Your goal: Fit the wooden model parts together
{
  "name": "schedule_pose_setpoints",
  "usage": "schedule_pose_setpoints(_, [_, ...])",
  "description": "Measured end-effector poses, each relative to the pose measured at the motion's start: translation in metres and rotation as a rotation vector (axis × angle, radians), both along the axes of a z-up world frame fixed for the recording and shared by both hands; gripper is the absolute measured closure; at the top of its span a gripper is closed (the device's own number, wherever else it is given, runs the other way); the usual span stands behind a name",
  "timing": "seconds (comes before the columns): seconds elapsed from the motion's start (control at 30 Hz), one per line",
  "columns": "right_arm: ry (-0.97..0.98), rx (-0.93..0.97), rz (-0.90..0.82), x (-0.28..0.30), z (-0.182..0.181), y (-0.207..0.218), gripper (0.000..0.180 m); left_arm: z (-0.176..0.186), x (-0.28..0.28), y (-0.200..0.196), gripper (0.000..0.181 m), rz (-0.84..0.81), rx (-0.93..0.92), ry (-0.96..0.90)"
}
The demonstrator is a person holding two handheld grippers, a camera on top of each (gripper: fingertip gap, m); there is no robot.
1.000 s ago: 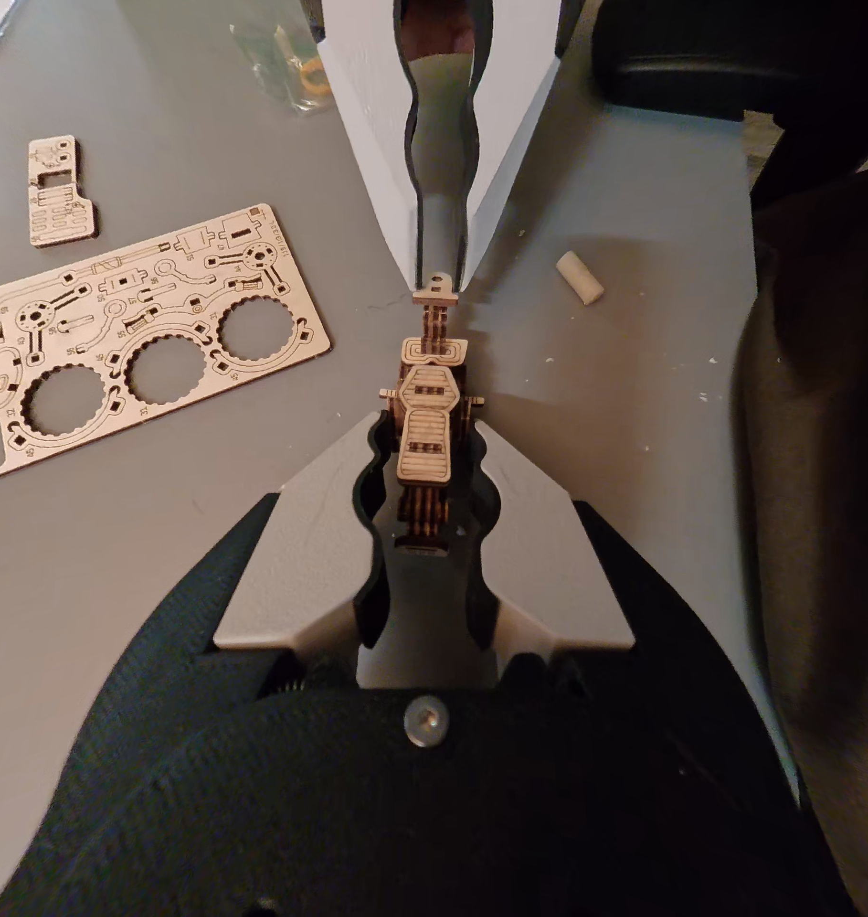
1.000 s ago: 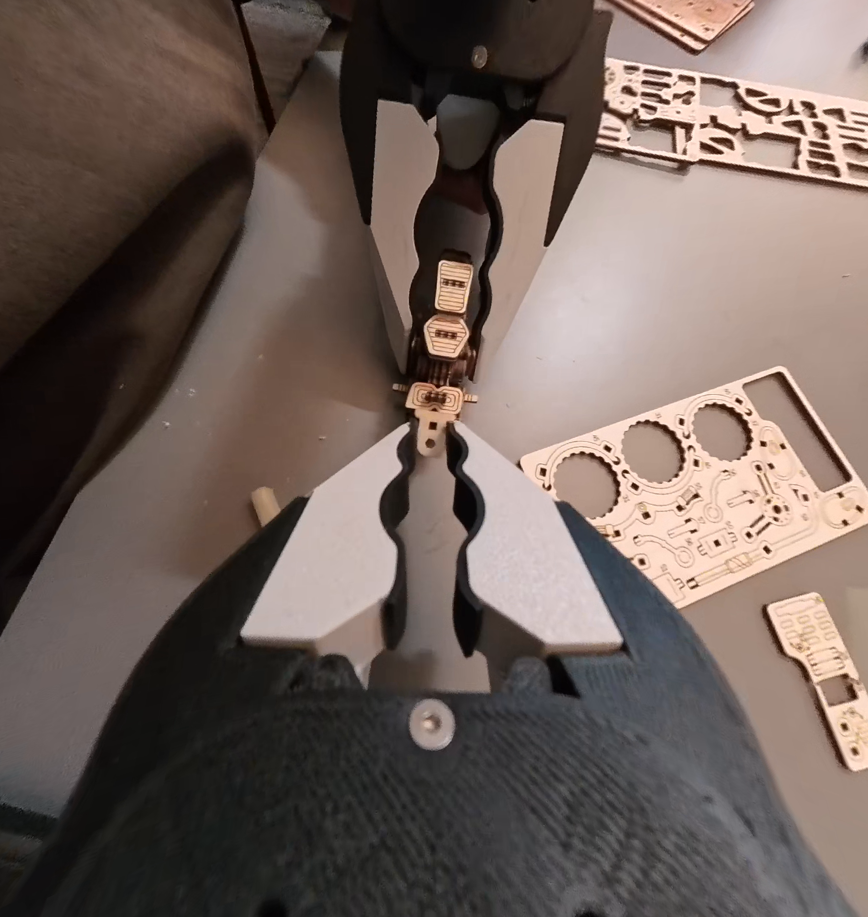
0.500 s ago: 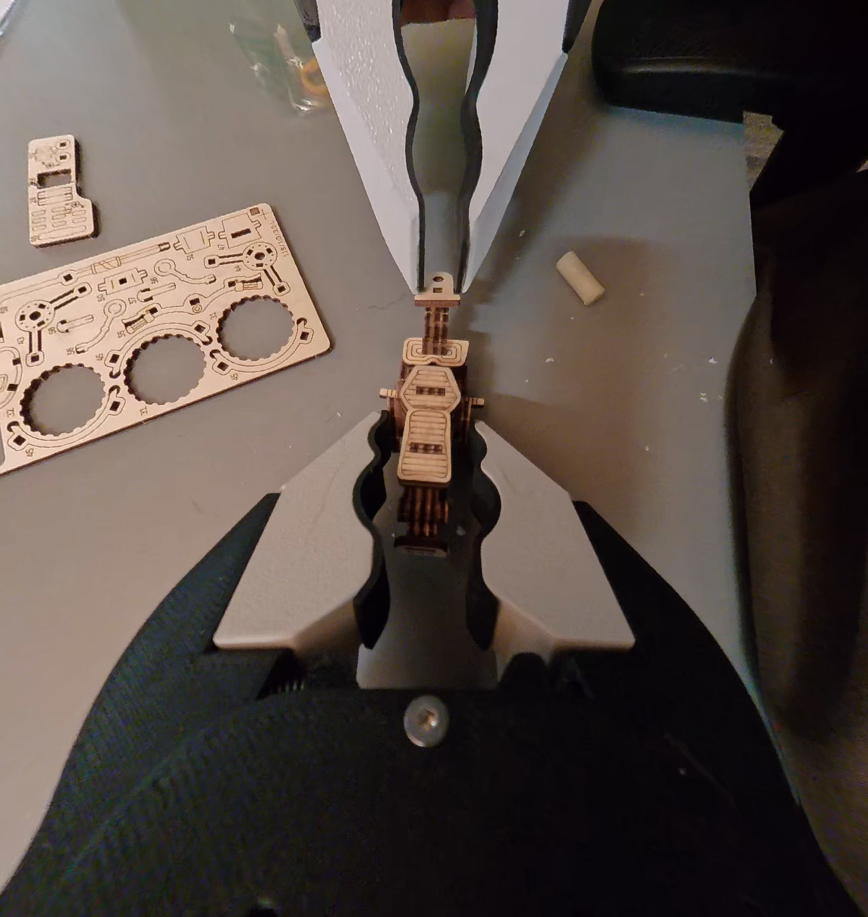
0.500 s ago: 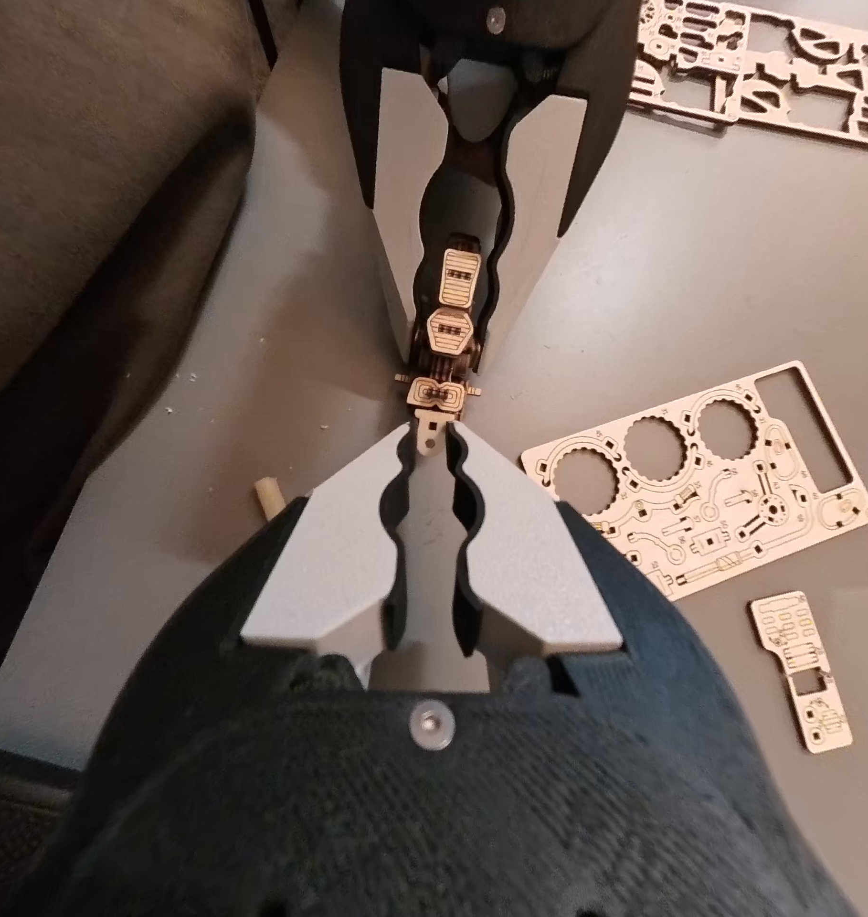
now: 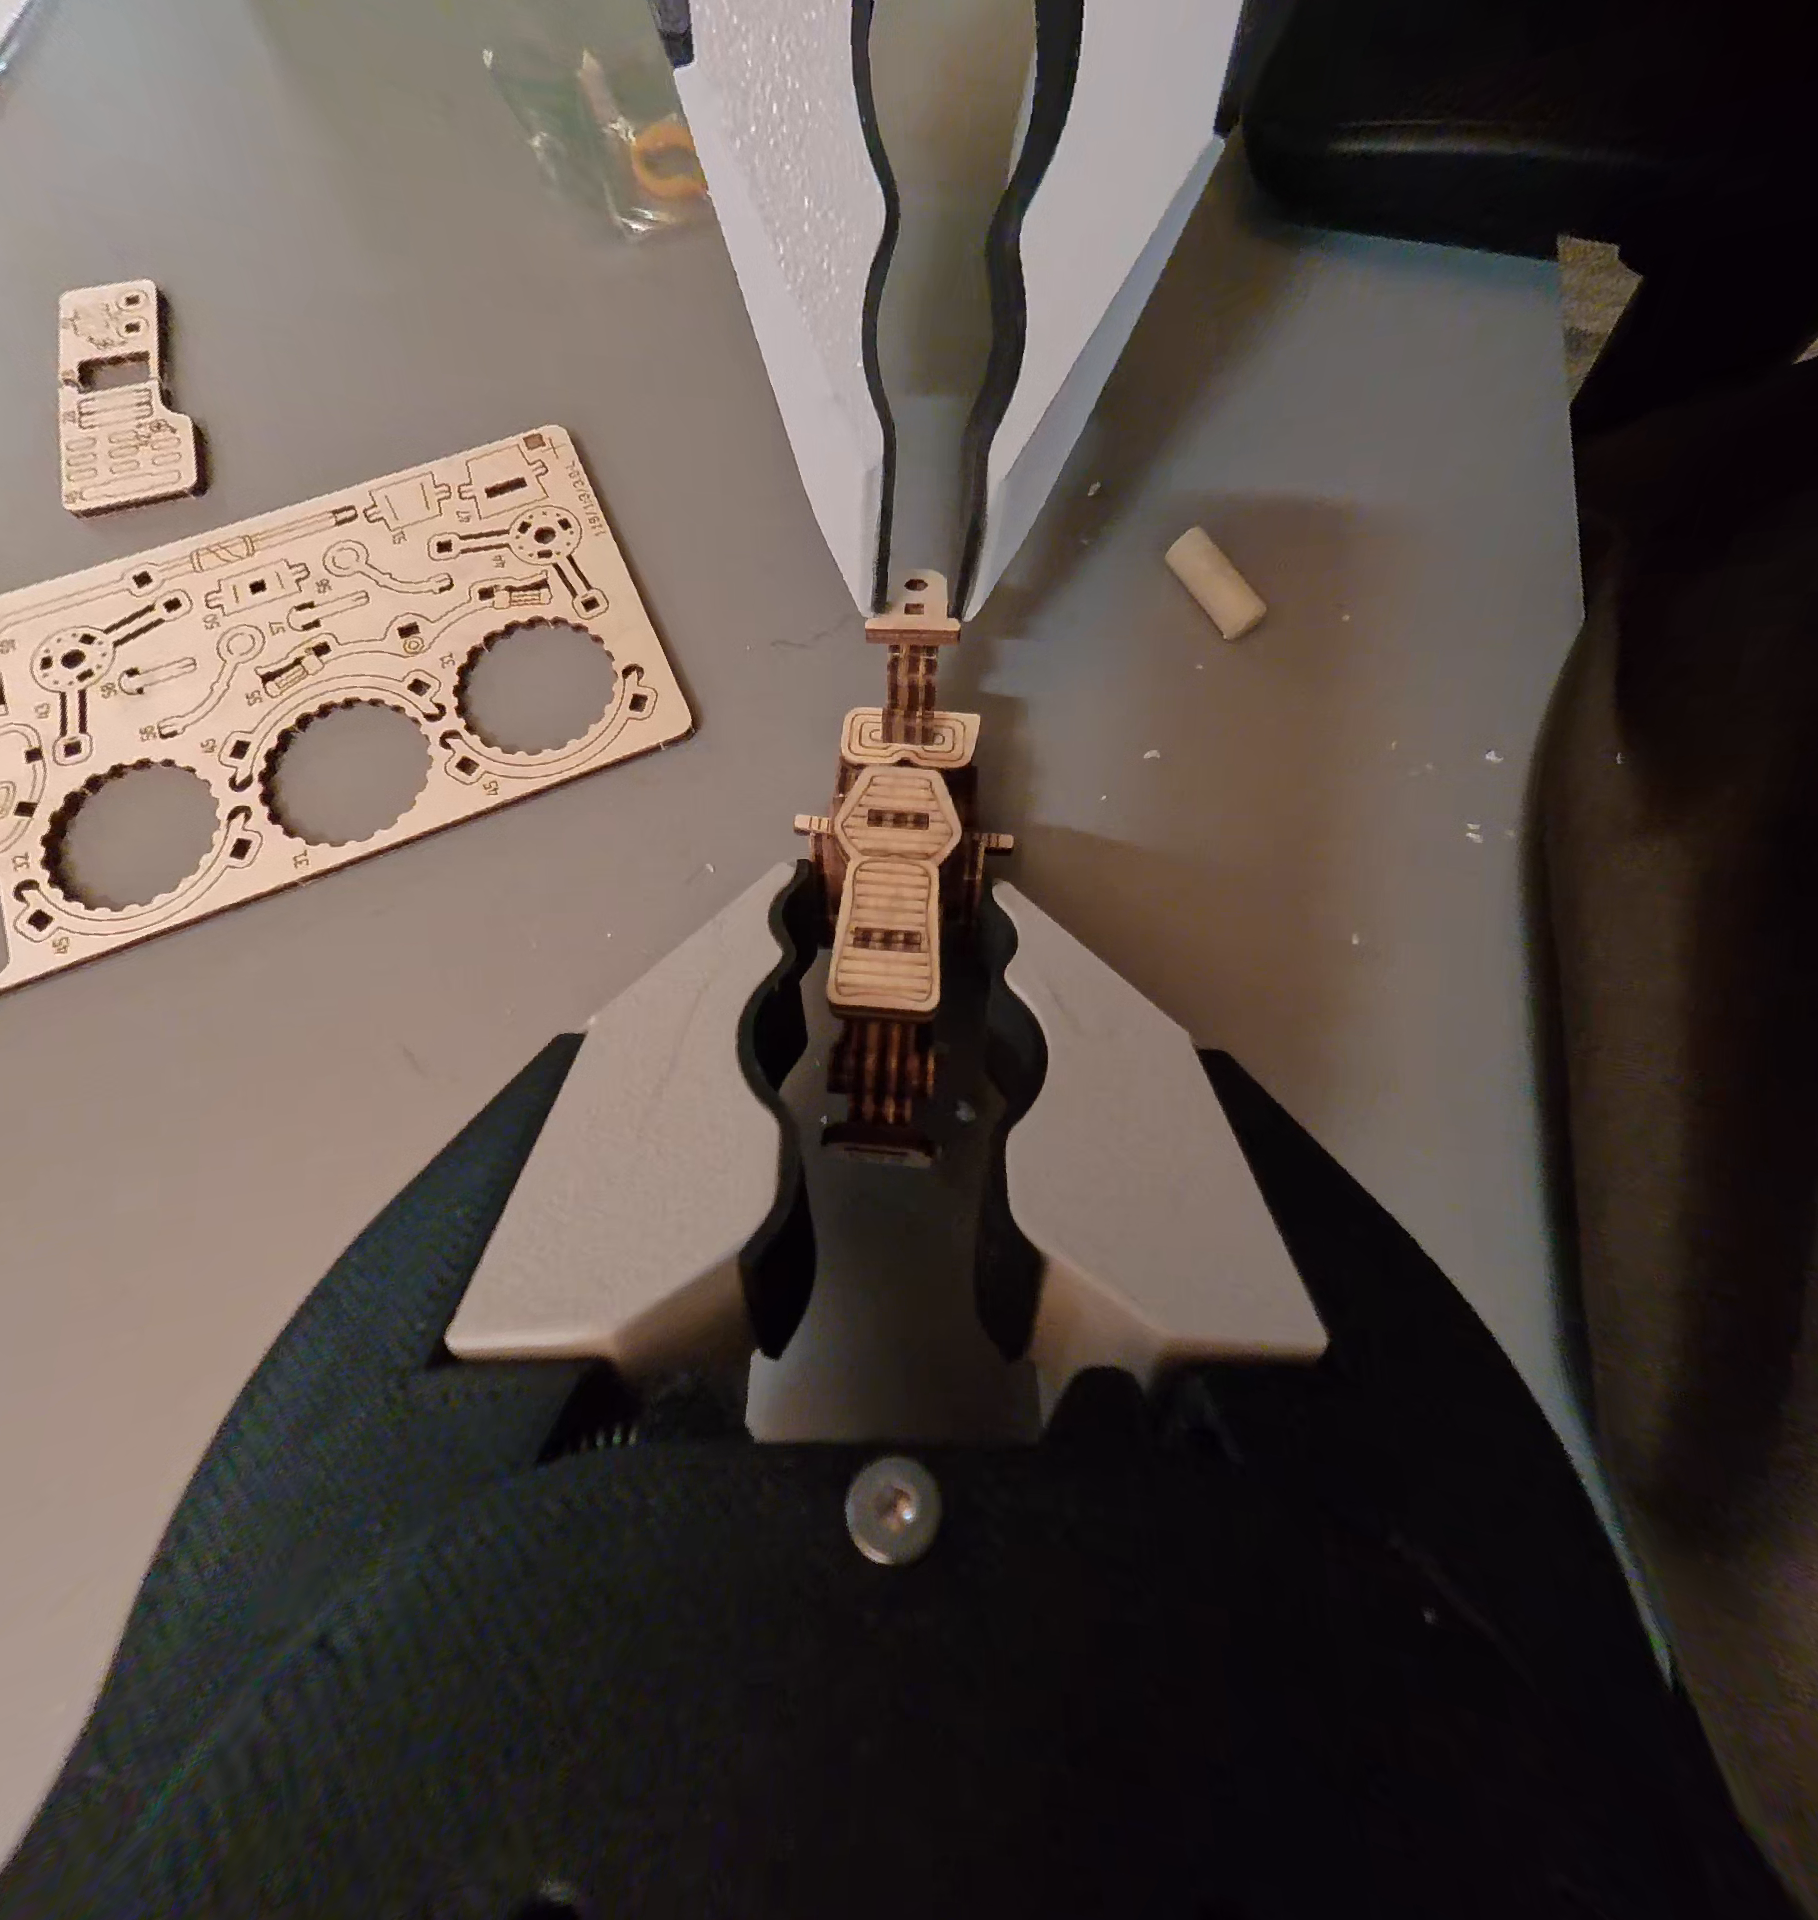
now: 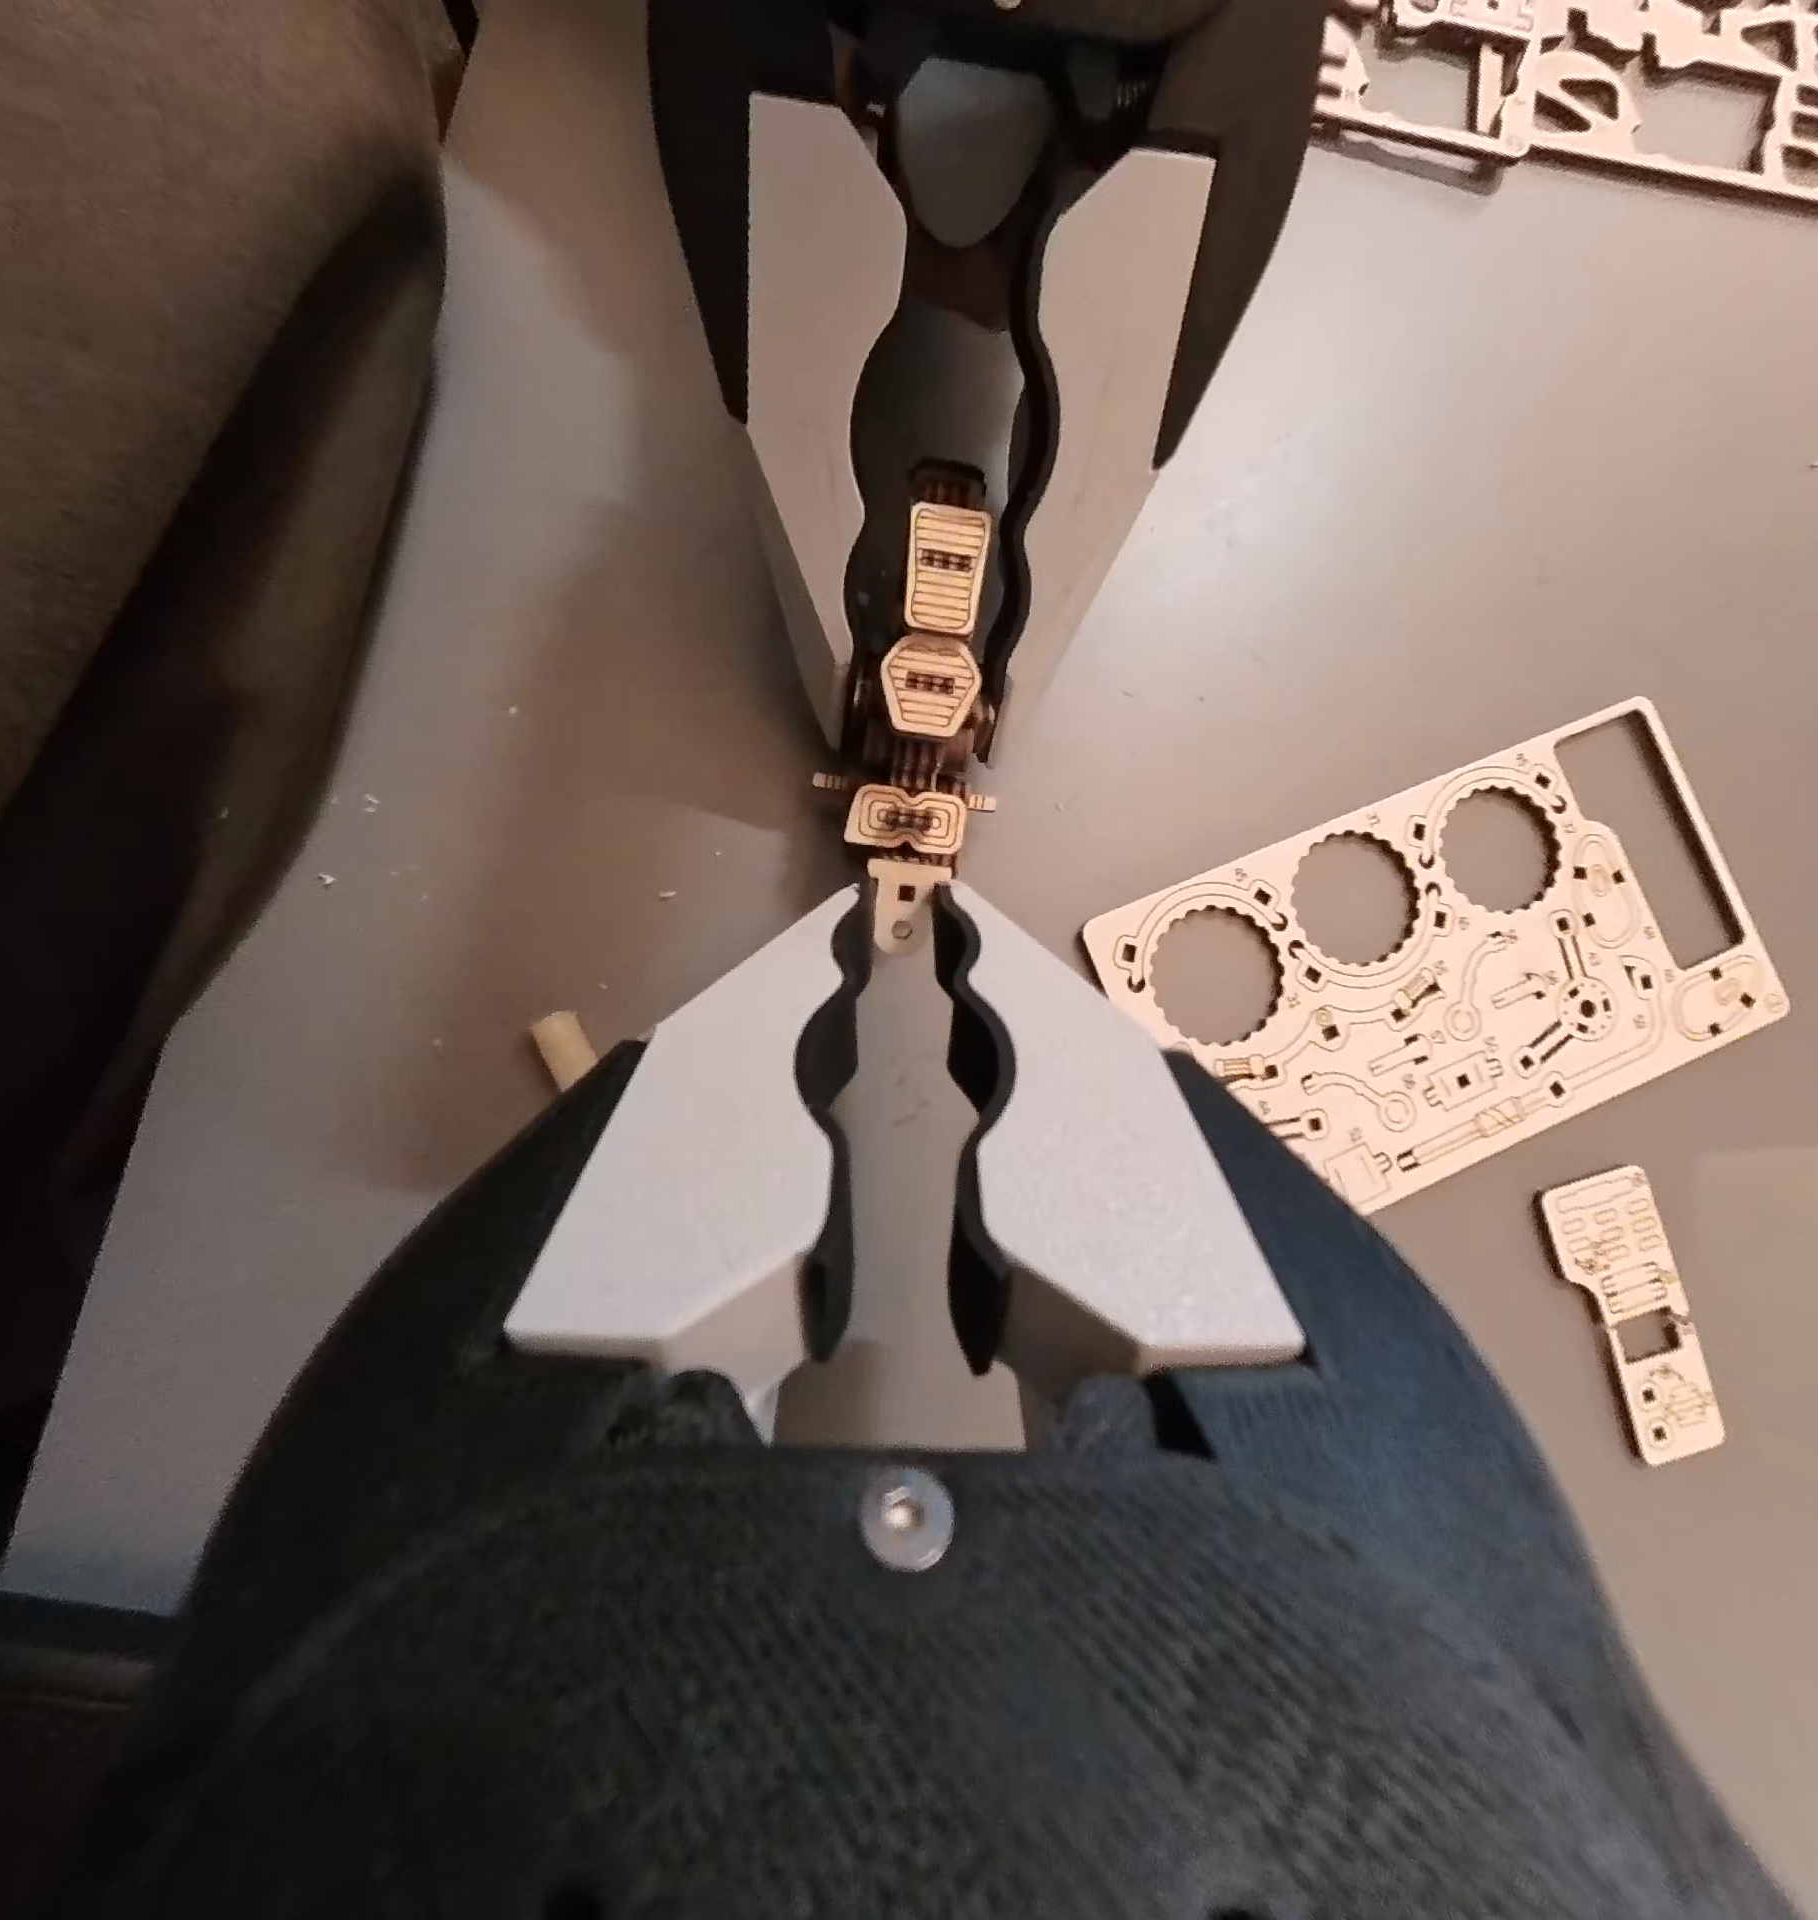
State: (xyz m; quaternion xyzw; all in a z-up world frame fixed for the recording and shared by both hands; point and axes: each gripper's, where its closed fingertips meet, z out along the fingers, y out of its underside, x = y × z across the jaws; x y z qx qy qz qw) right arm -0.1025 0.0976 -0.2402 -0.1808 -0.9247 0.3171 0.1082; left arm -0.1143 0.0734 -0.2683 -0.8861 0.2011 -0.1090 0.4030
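Wooden model (image 5: 889,883): small laser-cut assembly of stacked ribs topped by slatted plates, held above the grey table (image 5: 313,1091) between two opposed grippers. Left gripper (image 5: 889,894): jaws narrowed onto the model's rear body, gripping it by the flanks, apparently to keep the assembly steady and level as a fixture. Right gripper (image 6: 905,902): jaws drawn nearly together, fingertips pinching a small tab piece (image 6: 903,914) with a hole, which sits at the model's front end, touching the figure-eight plate just behind it; whether the tab is fully seated in its slot cannot be told. Judged step: pressing or aligning the tab into the nose of the model, the two grippers facing each other along one line so that the push runs straight down the model's long axis without bending the thin ribs. Likely caution: the tab is thin and held only at its tip, so a skewed push could twist it off line. Surrounding items, all lying flat on the table: parts sheet (image 5: 292,717) with three toothed round cut-outs, off to the side within reach; small separate wooden plate (image 5: 126,400) beyond it; clear plastic bag (image 5: 614,145) with small contents; pale cylindrical stub (image 5: 1214,597) near the table edge; a further emptied sheet (image 6: 1611,94) at the far end.
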Motion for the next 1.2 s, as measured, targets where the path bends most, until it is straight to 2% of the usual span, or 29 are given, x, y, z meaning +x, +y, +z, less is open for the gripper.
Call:
schedule_pose_setpoints(0.33, [0.012, -0.014, -0.048, -0.001, 0.000, 0.000, 0.170, 0.000, 0.000, 0.000, 0.152, 0.000, 0.003, 0.008])
schedule_pose_setpoints(0.57, [0.021, -0.060, -0.068, -0.003, 0.008, 0.001, 0.162, 0.000, 0.000, 0.000, 0.152, 0.001, 0.001, 0.003])
schedule_pose_setpoints(0.8, [0.022, -0.192, -0.147, -0.004, 0.018, 0.002, 0.166, 0.000, 0.000, 0.000, 0.152, 0.001, 0.000, 0.001])
schedule_pose_setpoints(0.93, [0.026, -0.191, -0.179, -0.006, 0.015, 0.007, 0.173, 0.000, 0.000, 0.001, 0.152, 0.001, 0.000, 0.000])
schedule_pose_setpoints(1.2, [-0.033, -0.206, -0.167, -0.004, 0.004, 0.001, 0.172, 0.000, -0.001, 0.001, 0.152, 0.002, 0.000, 0.001])
